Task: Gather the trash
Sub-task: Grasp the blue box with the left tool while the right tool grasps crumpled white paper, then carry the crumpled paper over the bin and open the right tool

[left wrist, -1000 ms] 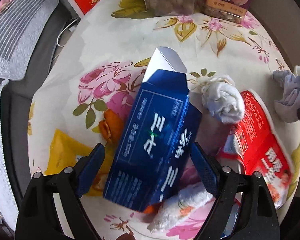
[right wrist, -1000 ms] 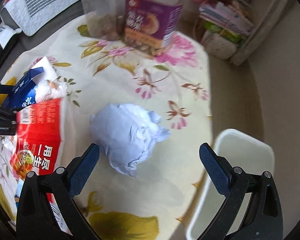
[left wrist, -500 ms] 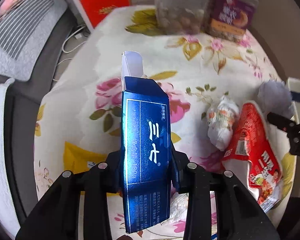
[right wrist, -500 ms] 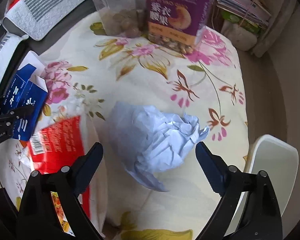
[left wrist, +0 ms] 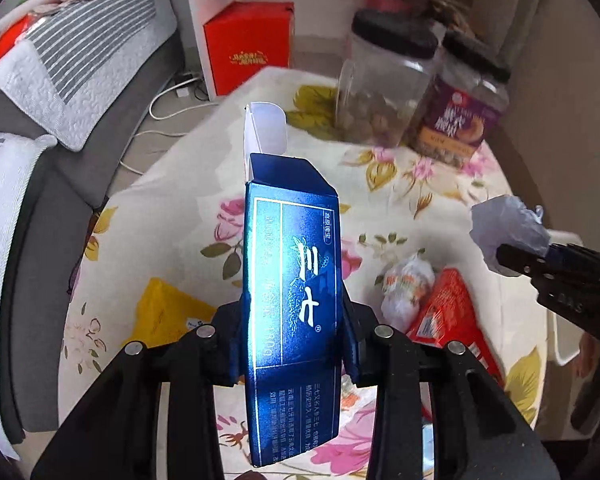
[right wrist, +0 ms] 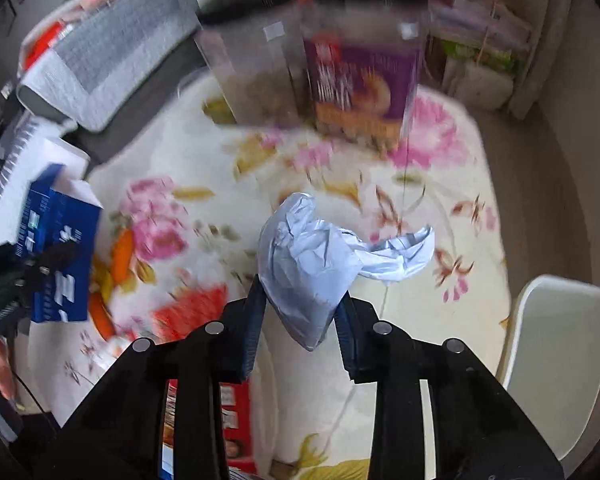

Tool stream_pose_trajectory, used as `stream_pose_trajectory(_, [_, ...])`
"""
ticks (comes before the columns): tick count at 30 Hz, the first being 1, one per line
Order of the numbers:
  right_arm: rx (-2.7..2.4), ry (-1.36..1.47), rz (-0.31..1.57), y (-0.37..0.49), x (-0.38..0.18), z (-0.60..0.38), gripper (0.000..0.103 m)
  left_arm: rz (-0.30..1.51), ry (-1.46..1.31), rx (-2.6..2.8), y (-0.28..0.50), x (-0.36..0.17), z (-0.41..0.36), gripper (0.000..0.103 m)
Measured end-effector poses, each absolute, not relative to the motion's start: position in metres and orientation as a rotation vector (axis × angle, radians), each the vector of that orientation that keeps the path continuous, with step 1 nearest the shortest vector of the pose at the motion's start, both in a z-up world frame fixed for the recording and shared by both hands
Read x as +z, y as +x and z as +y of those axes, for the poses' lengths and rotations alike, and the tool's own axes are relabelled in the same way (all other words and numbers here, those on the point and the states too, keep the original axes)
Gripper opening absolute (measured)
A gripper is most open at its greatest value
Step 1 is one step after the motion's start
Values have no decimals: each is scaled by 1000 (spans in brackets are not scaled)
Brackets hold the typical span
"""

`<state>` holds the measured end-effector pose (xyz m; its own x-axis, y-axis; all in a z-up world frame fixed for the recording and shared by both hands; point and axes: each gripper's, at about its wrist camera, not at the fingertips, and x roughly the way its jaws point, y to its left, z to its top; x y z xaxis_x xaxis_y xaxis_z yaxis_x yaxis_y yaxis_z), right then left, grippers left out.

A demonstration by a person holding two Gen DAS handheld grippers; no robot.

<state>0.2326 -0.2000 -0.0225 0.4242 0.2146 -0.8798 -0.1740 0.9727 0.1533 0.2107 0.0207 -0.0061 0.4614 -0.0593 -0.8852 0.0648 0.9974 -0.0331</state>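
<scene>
Blue carton [left wrist: 292, 304], crumpled paper [right wrist: 312, 264] clamped

Left claw [left wrist: 294, 344] clamps blue box [left wrist: 294, 300]; right claw [left wrist: 516, 258] grips crumpled paper [left wrist: 508, 228].

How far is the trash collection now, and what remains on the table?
Nothing visibly sits in the white bin yet. In hand: the left tool is shut on the blue carton, and the right tool is shut on the crumpled paper, both lifted. Left on the floral tablecloth: the red wrapper, white wad and yellow packet.
</scene>
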Motion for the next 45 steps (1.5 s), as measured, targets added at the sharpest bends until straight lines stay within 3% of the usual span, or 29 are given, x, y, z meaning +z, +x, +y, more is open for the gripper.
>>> stream_pose_trajectory(17, [215,57,773,201,51,-194,31,877,-31,-8,193,42,15,37])
stream_pose_trajectory(45, [27,114,658,149,82,-299,32,769,5,-115,158,62,-102,37])
